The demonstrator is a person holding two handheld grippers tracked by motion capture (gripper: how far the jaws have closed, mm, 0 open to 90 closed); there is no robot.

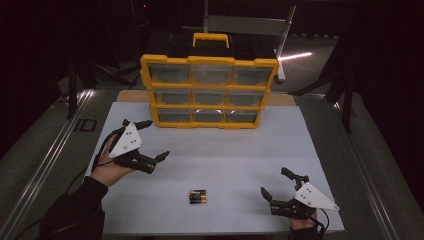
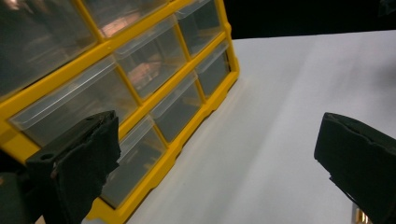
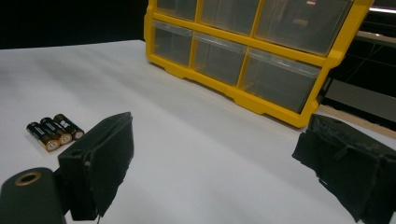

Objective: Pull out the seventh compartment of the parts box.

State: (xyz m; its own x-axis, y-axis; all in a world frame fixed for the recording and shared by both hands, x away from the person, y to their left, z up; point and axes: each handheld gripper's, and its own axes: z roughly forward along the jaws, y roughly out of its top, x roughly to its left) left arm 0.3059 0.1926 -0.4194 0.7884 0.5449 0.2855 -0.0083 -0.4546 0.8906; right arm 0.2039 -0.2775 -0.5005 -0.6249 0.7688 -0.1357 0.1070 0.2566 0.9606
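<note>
Jaws apart and empty on both: three black-and-gold cylindrical batteries (image 1: pixel 197 196) lie side by side, left of right gripper (image 1: pixel 274 186), which is nearer than left gripper (image 1: pixel 155 141).

The room was dark, nearly black beyond the table (image 1: pixel 330 150). A white sheet (image 1: pixel 225 160) covered the tabletop, with a strip of brown board (image 1: pixel 131 96) showing at its far edge. Grey metal rails (image 1: pixel 47 165) ran along both sides. Behind, a grey metal frame (image 1: pixel 245 22) stood, and a streak of light (image 1: pixel 295 56) lay on the floor.
</note>
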